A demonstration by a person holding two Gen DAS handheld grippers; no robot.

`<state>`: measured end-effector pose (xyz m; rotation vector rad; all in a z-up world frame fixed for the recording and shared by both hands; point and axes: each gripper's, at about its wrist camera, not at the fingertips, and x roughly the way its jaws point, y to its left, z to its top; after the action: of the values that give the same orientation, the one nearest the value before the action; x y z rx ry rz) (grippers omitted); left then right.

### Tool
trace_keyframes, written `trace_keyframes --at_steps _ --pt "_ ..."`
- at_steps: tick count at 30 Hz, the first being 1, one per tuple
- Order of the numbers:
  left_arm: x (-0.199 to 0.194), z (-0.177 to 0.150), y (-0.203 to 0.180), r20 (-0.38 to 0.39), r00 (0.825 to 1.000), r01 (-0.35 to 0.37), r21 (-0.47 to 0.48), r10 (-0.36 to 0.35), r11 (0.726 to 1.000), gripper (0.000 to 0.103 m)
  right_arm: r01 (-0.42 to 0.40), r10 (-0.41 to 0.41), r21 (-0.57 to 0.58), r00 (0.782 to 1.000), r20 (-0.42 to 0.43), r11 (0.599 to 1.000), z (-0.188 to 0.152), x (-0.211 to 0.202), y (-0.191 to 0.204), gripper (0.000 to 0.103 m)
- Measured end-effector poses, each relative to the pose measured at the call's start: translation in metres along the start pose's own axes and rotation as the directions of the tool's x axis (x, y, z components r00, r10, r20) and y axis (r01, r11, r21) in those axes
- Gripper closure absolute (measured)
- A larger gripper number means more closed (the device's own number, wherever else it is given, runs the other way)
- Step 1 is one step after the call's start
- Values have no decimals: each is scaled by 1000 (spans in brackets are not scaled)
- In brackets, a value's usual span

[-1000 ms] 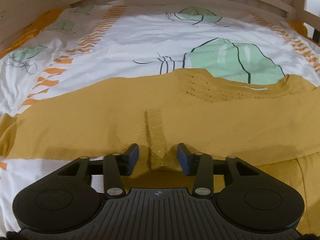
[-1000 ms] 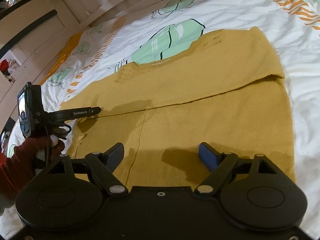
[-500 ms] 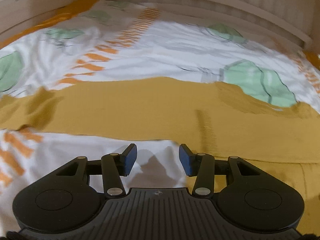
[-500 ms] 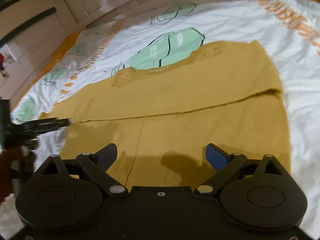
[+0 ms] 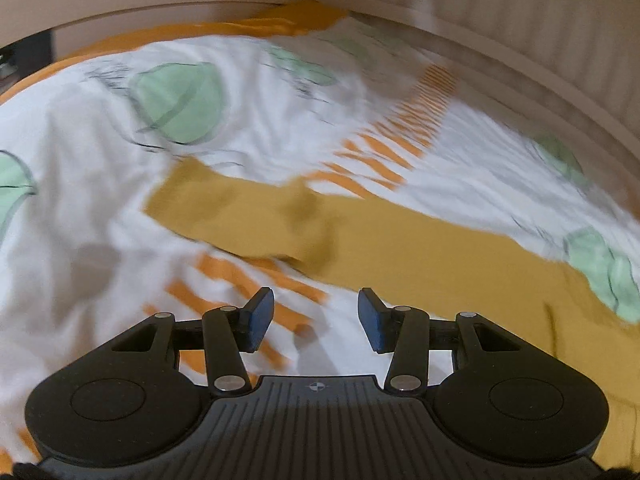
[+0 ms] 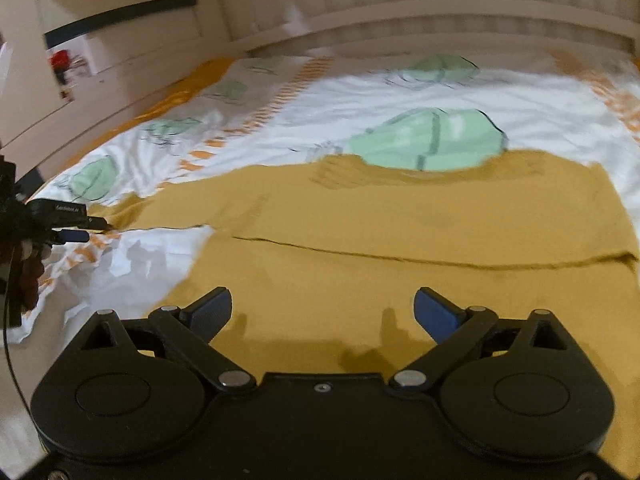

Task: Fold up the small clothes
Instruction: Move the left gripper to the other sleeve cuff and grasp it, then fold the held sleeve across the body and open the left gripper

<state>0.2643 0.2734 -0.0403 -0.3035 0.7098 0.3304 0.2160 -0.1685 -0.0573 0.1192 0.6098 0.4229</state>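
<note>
A mustard-yellow knit sweater (image 6: 420, 232) lies flat on the bed, its lower part folded up over the body along a horizontal edge. Its left sleeve (image 5: 248, 216) stretches out to the left over the sheet. My left gripper (image 5: 316, 320) is open and empty, above the white sheet just short of that sleeve. My right gripper (image 6: 322, 312) is wide open and empty, low over the sweater's near part. The left gripper also shows at the left edge of the right wrist view (image 6: 86, 228), near the sleeve end.
The bed has a white sheet (image 5: 100, 152) with green shapes and orange stripes, and an orange border. A beige ribbed headboard (image 6: 400, 4) and bed rail run along the far side. Both views are motion-blurred.
My left gripper has let go of the sweater's fold and swung left, off the body, toward the outstretched sleeve. My right gripper has stayed open and shifted a little over the sweater.
</note>
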Motion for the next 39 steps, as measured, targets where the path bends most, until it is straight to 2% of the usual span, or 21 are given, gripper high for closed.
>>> trace_keyframes --at_steps 9,13,19,23,24,25,27,32,36,39 --pt "20 33 69 15 997 -67 -178 71 982 58 -49 49 -19 999 -18 999 12 29 39 4" --pt "34 39 82 19 995 -93 -199 98 976 58 -58 56 -29 997 -44 998 9 37 48 4" --pt "58 40 96 2 998 -62 -267 65 962 58 -50 48 -28 995 -85 998 3 44 53 4" --pt "65 40 102 34 999 3 -311 8 950 59 -42 40 -17 994 -100 999 2 46 52 4" --pt "65 41 103 42 999 10 -318 3 948 66 -40 38 -14 994 -102 999 2 47 53 4" --pt "65 43 103 54 998 7 -320 11 947 94 -39 38 -10 994 -105 999 1 47 52 4" --pt "62 46 101 66 997 -5 -313 27 950 97 -39 39 -2 993 -110 999 1 46 51 5" --pt "36 61 76 123 992 40 -242 -10 969 97 -31 32 15 993 -115 999 0 43 45 5" --pt "-1 82 33 178 980 119 -138 -93 983 97 -24 28 32 994 -108 999 -1 32 38 5" --pt "-30 97 -13 213 959 200 -48 -186 979 97 -15 19 40 995 -102 999 -3 21 31 4"
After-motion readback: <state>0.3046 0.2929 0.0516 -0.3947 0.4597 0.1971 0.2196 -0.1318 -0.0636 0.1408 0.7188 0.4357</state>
